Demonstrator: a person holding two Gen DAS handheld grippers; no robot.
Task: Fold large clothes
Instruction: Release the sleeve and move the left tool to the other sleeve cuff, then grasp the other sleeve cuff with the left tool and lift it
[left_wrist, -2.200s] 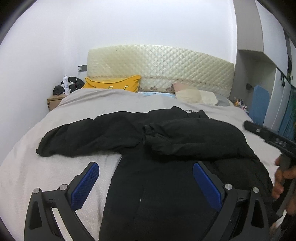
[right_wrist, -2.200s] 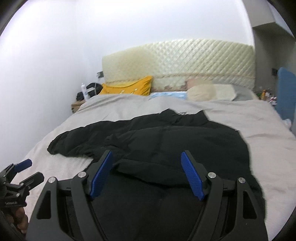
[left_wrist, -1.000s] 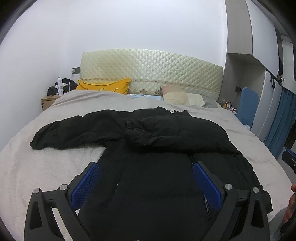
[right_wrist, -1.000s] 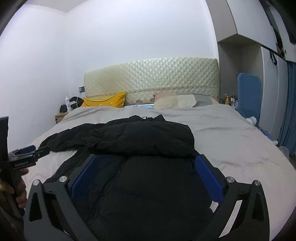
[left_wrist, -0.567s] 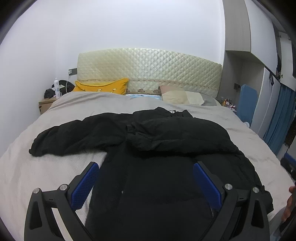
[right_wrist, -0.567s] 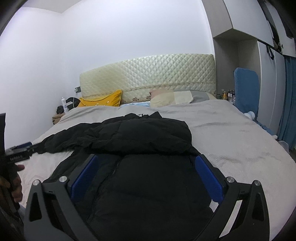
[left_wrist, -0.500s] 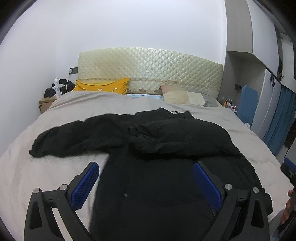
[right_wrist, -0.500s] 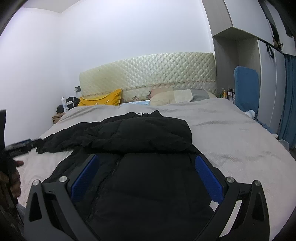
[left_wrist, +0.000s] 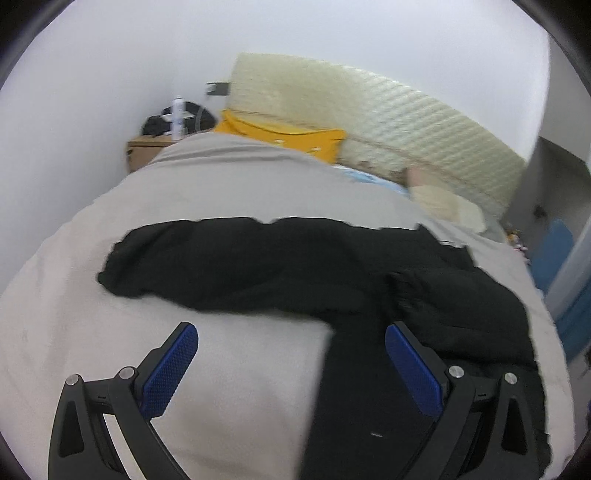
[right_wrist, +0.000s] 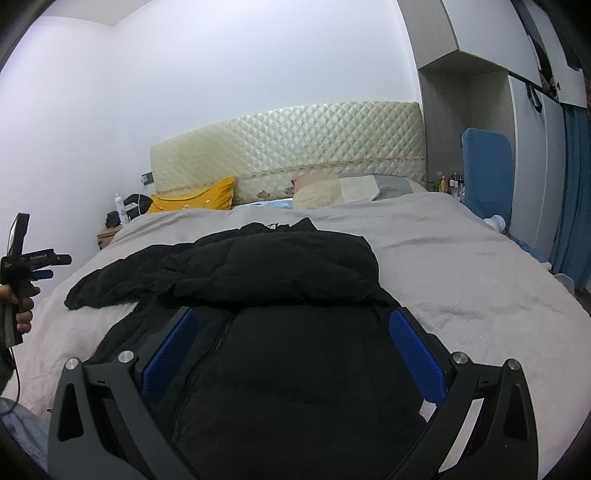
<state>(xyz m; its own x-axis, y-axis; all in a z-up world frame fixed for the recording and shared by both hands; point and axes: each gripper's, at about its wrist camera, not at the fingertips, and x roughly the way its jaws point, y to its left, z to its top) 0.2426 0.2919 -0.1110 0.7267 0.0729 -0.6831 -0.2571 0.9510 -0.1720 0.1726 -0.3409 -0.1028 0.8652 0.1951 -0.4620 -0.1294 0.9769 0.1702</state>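
A large black padded jacket (right_wrist: 280, 332) lies front-up on the grey bed (right_wrist: 461, 280). Its right sleeve is folded across the chest; its left sleeve (left_wrist: 229, 262) stretches out flat toward the bed's left side. My left gripper (left_wrist: 291, 354) is open and empty, above the bedspread just below that outstretched sleeve. It also shows at the left edge of the right wrist view (right_wrist: 40, 267). My right gripper (right_wrist: 291, 339) is open and empty above the jacket's lower body, near the zipper.
A quilted cream headboard (right_wrist: 295, 147), a yellow pillow (right_wrist: 195, 199) and a pale pillow (right_wrist: 343, 188) are at the bed's head. A nightstand (left_wrist: 147, 147) with a bottle stands at the far left. A blue chair (right_wrist: 487, 173) and wardrobe stand at the right.
My left gripper has swung left and tilted, so it now faces the outstretched sleeve instead of the jacket's body. My right gripper has barely moved. The jacket has not changed.
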